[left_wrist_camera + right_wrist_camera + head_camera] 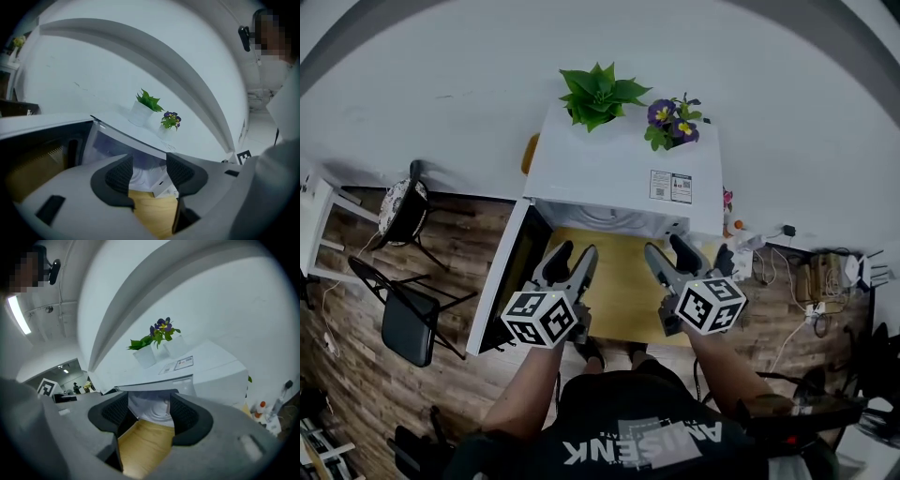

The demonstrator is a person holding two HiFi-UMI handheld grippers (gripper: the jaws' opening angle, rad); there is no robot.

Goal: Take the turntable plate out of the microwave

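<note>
A white microwave (619,169) stands on a wooden table (623,291), its door (508,281) swung open to the left. Inside the cavity a pale curved rim shows, the turntable plate (602,217), also faint in the right gripper view (152,412). My left gripper (575,251) hovers over the table just in front of the opening's left half, open, with nothing between its pads (149,171). My right gripper (667,246) hangs level with it before the right half, also open and empty (149,411). Both point into the cavity.
A green plant (598,94) and a pot of purple flowers (672,122) stand on the microwave's top. Folding chairs (408,319) stand on the floor at the left. Cables and plugs (806,281) lie at the right, by a small orange-capped bottle (733,225).
</note>
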